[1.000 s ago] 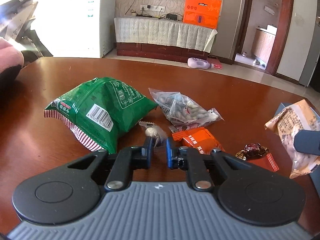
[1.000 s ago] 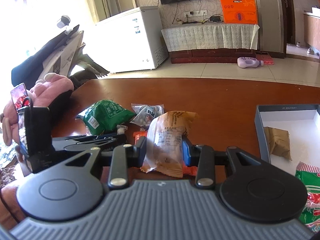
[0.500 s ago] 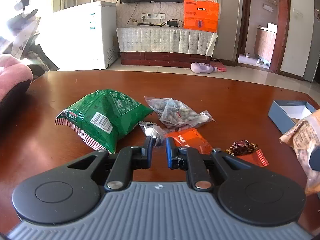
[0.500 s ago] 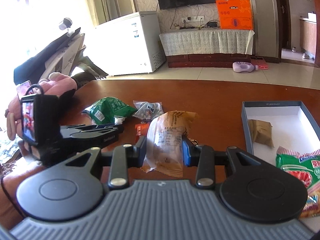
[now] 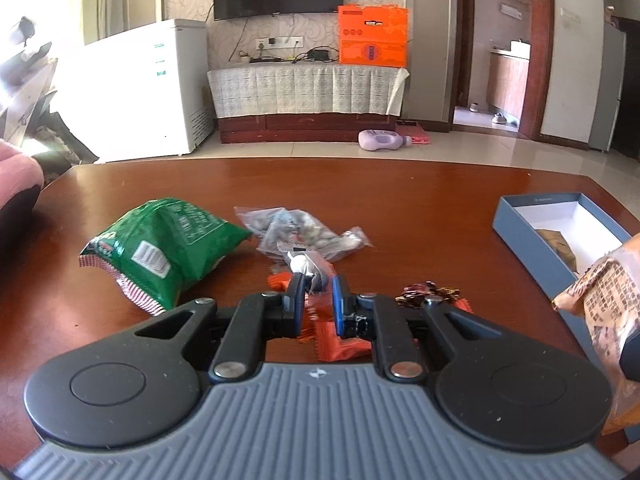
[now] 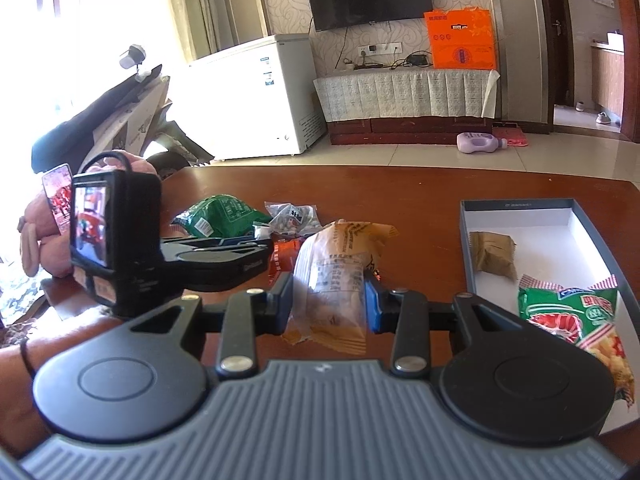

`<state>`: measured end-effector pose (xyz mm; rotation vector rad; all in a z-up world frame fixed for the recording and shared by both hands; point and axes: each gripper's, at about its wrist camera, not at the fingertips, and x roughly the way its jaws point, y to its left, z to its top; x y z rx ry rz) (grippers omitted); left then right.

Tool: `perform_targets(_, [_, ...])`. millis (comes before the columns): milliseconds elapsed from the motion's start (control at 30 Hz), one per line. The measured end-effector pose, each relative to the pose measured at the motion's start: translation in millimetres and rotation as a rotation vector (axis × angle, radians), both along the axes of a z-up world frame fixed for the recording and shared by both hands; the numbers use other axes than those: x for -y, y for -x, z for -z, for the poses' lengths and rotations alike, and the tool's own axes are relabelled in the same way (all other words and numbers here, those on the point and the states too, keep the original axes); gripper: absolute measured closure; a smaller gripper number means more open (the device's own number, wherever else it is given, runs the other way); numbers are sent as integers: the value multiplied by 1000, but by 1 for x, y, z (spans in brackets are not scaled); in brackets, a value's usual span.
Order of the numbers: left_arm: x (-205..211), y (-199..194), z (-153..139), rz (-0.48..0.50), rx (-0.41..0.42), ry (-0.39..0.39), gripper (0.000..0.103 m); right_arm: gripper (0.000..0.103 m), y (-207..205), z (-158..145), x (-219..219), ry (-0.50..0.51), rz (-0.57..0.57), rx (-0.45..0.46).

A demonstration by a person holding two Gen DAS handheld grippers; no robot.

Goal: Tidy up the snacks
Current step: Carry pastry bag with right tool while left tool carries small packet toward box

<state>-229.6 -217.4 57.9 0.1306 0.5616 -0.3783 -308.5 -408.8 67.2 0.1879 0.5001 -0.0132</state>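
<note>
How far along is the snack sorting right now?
Done: a brown packet and a green-and-red snack bag lie in the blue box. In hand: the right gripper clamps an orange-wrapped pastry; the left gripper is shut and holds nothing. Left on the table: green bag, clear nut bag, orange packets, dark candy.

You get harsh daylight blown out left of the freezer (image 6: 256,96); edges bend, green bag (image 5: 168,248) smears.

A dark wooden table (image 5: 400,200) carries a green bag (image 5: 168,244), loose snack packets (image 5: 304,232) and a blue box (image 5: 532,236).
</note>
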Motion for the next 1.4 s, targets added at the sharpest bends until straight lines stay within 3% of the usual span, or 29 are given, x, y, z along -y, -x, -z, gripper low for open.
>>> perform_targets(933, [46, 15, -9, 96, 55, -11, 86, 64, 40, -4, 41, 27, 64, 19])
perform_targets(1400, [72, 23, -13, 153, 56, 20, 86, 64, 46, -4, 44, 50, 94, 12])
